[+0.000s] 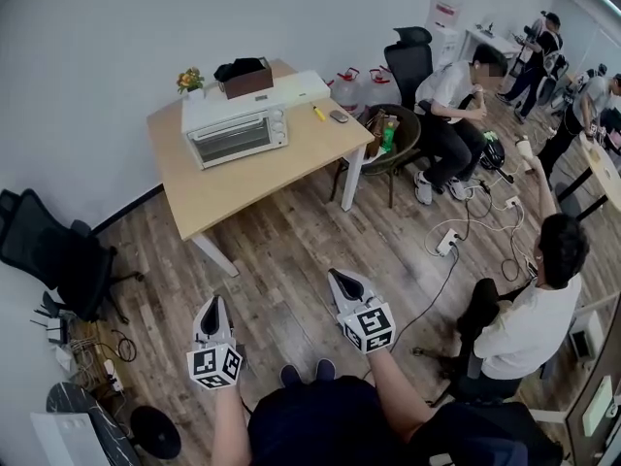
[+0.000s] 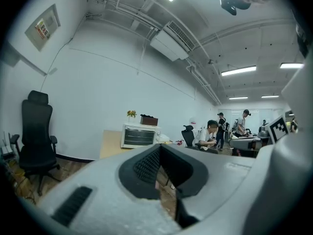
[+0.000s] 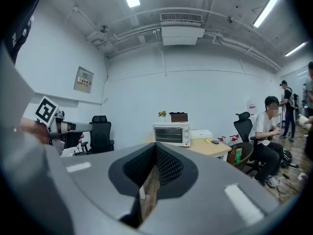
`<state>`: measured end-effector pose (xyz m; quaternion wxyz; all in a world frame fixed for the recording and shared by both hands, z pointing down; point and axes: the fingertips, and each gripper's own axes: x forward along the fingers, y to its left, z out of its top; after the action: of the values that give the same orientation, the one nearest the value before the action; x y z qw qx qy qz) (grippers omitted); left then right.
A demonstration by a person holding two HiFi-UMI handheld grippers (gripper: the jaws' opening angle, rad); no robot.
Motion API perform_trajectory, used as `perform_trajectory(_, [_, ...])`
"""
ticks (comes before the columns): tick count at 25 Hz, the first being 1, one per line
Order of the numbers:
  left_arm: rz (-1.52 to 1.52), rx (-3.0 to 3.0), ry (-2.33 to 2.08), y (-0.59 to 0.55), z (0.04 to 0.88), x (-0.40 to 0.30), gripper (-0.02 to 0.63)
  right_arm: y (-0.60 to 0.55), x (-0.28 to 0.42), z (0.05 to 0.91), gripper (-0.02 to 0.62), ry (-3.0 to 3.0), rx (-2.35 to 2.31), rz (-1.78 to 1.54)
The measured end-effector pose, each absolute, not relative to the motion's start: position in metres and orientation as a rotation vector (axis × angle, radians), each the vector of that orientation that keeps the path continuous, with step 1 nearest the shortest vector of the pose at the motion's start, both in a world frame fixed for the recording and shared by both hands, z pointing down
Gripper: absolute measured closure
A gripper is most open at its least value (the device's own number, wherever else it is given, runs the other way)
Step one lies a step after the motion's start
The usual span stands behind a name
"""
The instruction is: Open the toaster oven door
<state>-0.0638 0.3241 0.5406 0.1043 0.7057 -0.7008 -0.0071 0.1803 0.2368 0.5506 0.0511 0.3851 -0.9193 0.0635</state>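
Holding left tongs [image 1: 214,307] and right tongs [image 1: 338,280] pressed together, empty, well apart from toaster oven [image 1: 236,115] near table [image 1: 252,190] back edge; risking shoving oven instead of gripping door [image 1: 231,141].

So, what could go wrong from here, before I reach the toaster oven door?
Both the left gripper and the right gripper look shut and far from the toaster oven; they must open before taking the handle. A power strip lies on the floor right of the path: tripping is possible.
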Motion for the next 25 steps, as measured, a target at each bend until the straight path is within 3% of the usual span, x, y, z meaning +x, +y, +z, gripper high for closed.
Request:
perform_trajectory(13, [-0.051, 2.066, -2.082, 0.333, 0.546, -0.035, 0.611, 0.235, 0.209, 0.561, 0.583, -2.815, 1.149, 0.247])
perform_trajectory(25, [-0.076, 2.044, -2.121, 0.298, 0.553, -0.055, 0.611, 0.202, 0.195, 0.567, 0.584, -2.834, 1.124, 0.238])
